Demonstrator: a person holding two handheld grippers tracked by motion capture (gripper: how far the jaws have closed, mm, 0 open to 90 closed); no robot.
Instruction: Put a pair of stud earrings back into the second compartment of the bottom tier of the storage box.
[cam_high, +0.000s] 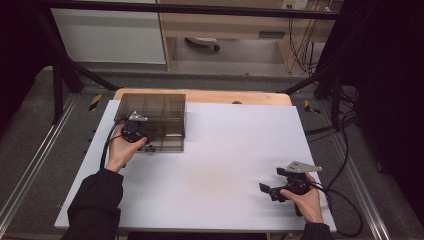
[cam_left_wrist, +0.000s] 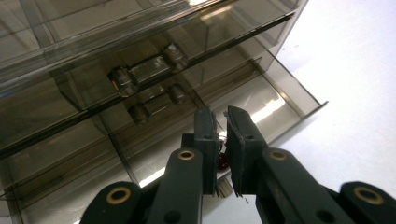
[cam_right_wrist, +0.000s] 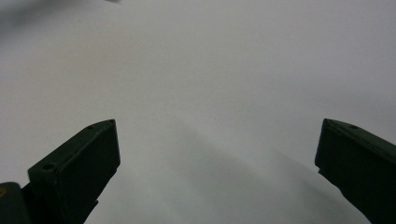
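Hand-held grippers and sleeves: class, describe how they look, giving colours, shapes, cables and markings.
Each hand-held gripper is black. The left hand-held gripper has two flat, blocky jaws on arms with brass-coloured pivot rings. The right hand-held gripper carries a grey three-cornered plate on top, as does the left. A black cable trails from each. The person wears black long sleeves. I can read no markings.

Black sleeves to the wrists; left gripper (cam_high: 142, 136) and right gripper (cam_high: 272, 191) black with brass-ringed pivots, each topped by a grey three-cornered plate, trailing black cables.
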